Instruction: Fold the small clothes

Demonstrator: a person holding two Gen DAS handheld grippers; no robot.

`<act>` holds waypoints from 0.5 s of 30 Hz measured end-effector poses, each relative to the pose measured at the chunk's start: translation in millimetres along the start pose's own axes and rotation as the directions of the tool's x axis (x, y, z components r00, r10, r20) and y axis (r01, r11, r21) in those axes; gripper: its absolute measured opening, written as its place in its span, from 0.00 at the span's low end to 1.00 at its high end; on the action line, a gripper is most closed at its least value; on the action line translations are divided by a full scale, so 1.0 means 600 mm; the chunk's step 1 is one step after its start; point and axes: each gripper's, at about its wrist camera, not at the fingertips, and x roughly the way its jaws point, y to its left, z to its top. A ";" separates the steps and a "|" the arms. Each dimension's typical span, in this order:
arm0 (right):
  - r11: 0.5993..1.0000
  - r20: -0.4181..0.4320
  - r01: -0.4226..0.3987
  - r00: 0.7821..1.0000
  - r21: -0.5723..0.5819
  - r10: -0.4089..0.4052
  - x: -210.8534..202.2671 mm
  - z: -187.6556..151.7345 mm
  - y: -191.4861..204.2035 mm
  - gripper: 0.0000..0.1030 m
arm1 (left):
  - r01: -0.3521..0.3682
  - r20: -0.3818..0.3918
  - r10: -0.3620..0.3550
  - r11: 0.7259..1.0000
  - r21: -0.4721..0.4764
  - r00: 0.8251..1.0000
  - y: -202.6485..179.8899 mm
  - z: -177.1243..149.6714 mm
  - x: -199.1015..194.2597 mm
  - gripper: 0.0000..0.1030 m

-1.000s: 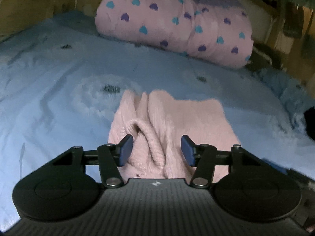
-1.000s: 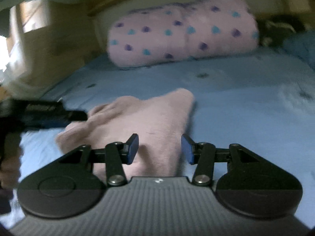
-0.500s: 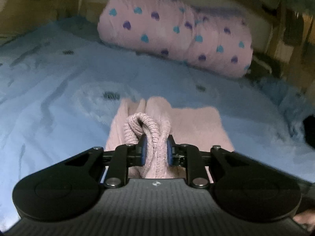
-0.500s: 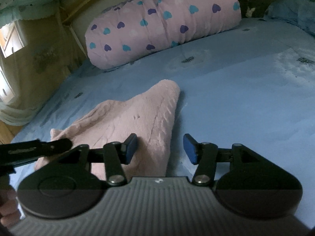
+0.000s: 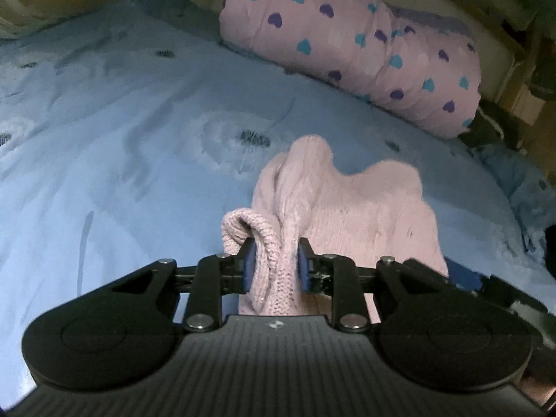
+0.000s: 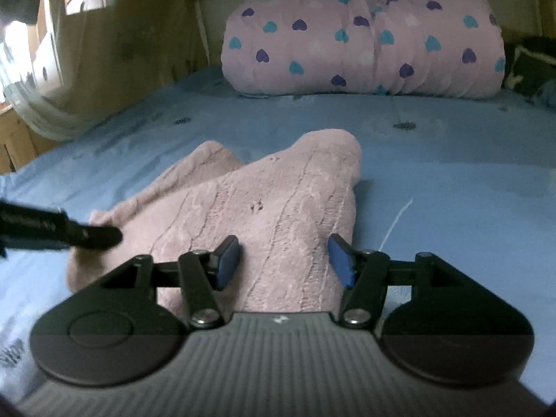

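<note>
The left claw [image 5: 272, 264] is pinching a thick bunch of the pink sweater [image 5: 365, 215]. A second ago this claw was wide open with the knit just lying between its blue pads. Then it squeezed in tight, and now it is letting out a tiny bit, but the pads [image 5: 249, 266] are still pressing on the bunched edge. The bunch is lifting up off the blue sheet [image 5: 121, 146] and curling over the left pad.

The right claw [image 6: 284, 260] is open and getting a little wider. It is holding nothing. The other side of the sweater is lying flat under and between its pads. A second ago it was farther off to the side; now it is lined up over the sweater's right edge.

The sweater is lying in the middle of the bed, in front of the pink heart pillow [image 5: 347, 45].

So one side is grabbed and the other is probably about to be grabbed. After that the fold can start.
</note>
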 end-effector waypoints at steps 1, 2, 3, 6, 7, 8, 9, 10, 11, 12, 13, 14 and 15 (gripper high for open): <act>1.000 -0.001 0.007 1.000 -0.002 -0.007 -0.002 0.003 0.001 0.58 | 0.005 0.017 -0.004 1.000 -0.007 1.000 -0.002 0.006 0.001 0.29; 1.000 -0.003 0.009 1.000 -0.001 -0.009 -0.005 0.009 0.000 0.59 | 0.004 0.031 -0.003 1.000 -0.014 1.000 -0.006 0.010 0.002 0.29; 1.000 -0.003 0.010 1.000 -0.002 -0.010 -0.008 0.013 -0.001 0.59 | 0.004 0.048 -0.003 1.000 -0.024 0.999 -0.008 0.016 0.006 0.29; 1.000 -0.001 0.007 1.000 0.003 -0.007 -0.017 0.027 -0.005 0.58 | 0.035 0.064 -0.031 0.998 -0.056 0.997 -0.017 0.030 0.019 0.30; 1.000 0.000 0.004 1.000 0.007 -0.004 -0.021 0.032 -0.008 0.58 | 0.040 0.064 -0.037 0.998 -0.055 0.997 -0.020 0.034 0.028 0.31; 1.000 0.002 0.003 1.000 0.010 -0.003 -0.025 0.035 -0.011 0.58 | 0.037 0.061 -0.034 0.998 -0.046 0.998 -0.026 0.041 0.038 0.32; 1.000 0.004 0.004 1.000 0.012 -0.004 -0.025 0.038 -0.014 0.58 | 0.034 0.054 -0.033 0.999 -0.034 0.998 -0.030 0.048 0.048 0.34; 1.000 0.005 0.005 1.000 0.015 -0.005 -0.027 0.039 -0.019 0.58 | 0.038 0.047 -0.037 0.999 -0.019 0.998 -0.035 0.054 0.060 0.38; 1.000 0.006 0.005 1.000 0.021 -0.005 -0.028 0.038 -0.023 0.58 | 0.046 0.042 -0.046 0.999 -0.006 0.998 -0.039 0.059 0.072 0.40; 0.999 0.005 0.004 1.000 0.032 -0.005 -0.028 0.037 -0.029 0.58 | 0.054 0.041 -0.053 0.999 -0.002 0.998 -0.041 0.061 0.082 0.46; 0.999 0.004 0.004 1.000 0.050 -0.004 -0.028 0.035 -0.037 0.58 | 0.063 0.039 -0.063 0.998 -0.002 0.997 -0.042 0.063 0.093 0.51; 0.998 0.004 0.004 1.000 0.066 -0.005 -0.027 0.032 -0.044 0.58 | 0.067 0.037 -0.067 0.998 -0.003 0.997 -0.043 0.064 0.104 0.53; 0.997 0.003 0.004 1.000 0.081 -0.004 -0.024 0.030 -0.050 0.58 | 0.067 0.035 -0.067 0.998 0.000 0.997 -0.044 0.062 0.113 0.56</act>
